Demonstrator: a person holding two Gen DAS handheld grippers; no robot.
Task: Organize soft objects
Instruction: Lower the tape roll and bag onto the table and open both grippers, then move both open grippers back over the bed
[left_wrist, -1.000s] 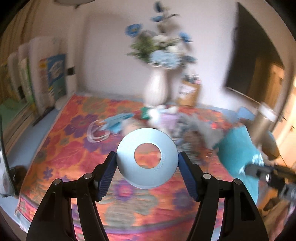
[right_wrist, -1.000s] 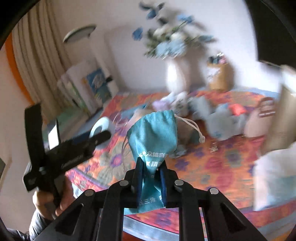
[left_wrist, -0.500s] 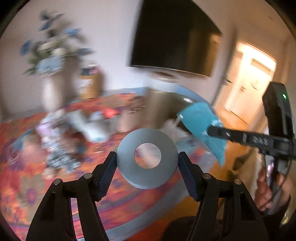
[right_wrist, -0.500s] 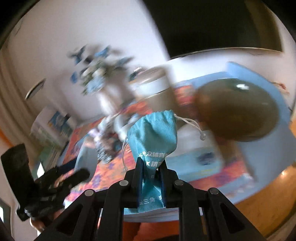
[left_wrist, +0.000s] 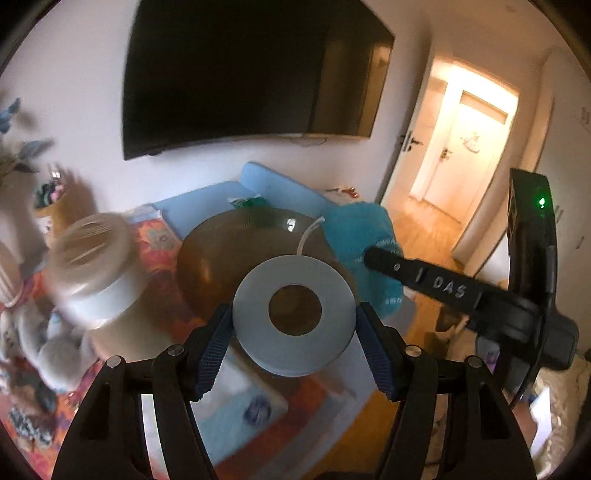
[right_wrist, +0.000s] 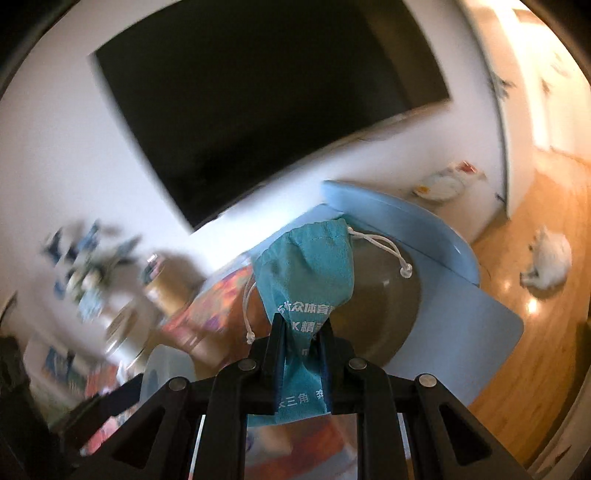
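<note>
My left gripper (left_wrist: 294, 325) is shut on a flat pale-blue ring (left_wrist: 294, 311) and holds it in the air above a round brown bowl (left_wrist: 229, 266). My right gripper (right_wrist: 301, 338) is shut on a teal drawstring pouch (right_wrist: 308, 269) with white lettering and white cords. In the left wrist view the pouch (left_wrist: 360, 230) hangs over the bowl's right rim, with the right gripper (left_wrist: 373, 256) reaching in from the right. In the right wrist view the bowl (right_wrist: 384, 306) lies behind the pouch.
The bowl stands on a light-blue mat (right_wrist: 476, 325) at the end of a floral tablecloth (left_wrist: 155, 236). A beige lidded canister (left_wrist: 92, 273) and soft toys (left_wrist: 44, 343) lie to the left. A dark TV (left_wrist: 240, 70) hangs on the wall. Wooden floor (right_wrist: 546, 332) lies to the right.
Both grippers have swung right, away from the cluttered middle of the table, to the brown bowl at its end. Each still holds its object.
</note>
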